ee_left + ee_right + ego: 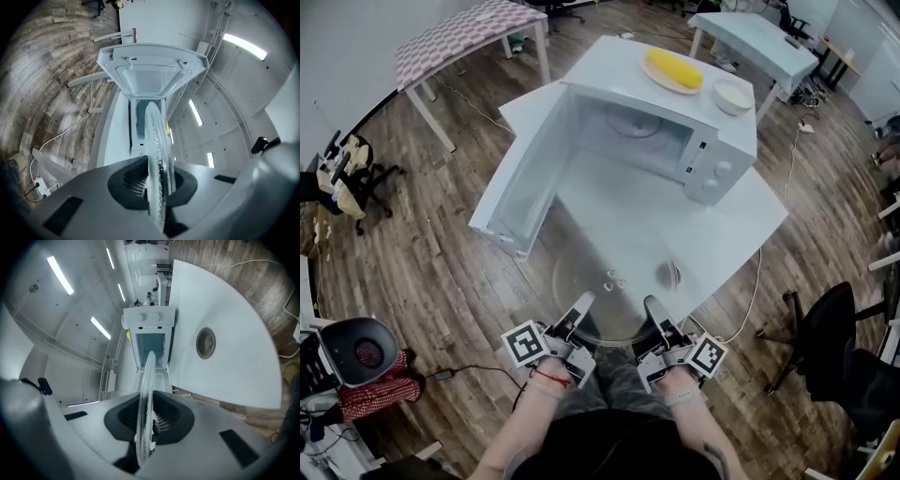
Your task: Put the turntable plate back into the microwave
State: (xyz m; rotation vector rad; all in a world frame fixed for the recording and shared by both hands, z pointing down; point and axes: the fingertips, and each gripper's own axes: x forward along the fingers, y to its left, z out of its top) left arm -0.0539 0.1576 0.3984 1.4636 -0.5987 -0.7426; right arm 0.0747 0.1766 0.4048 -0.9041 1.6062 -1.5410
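Glass turntable plate [614, 281]: held, apparently level, above the white table's [741, 211] near edge, before the open-doored microwave [727, 141]. Clamped on its near rim: left gripper [581, 305], right gripper [654, 307].

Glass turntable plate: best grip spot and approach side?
Near rim, from the person's side, as now: left gripper and right gripper each pinch it. The turntable plate is a wide, thin disc, so only its edge fits the jaws; the far edge faces the open microwave.
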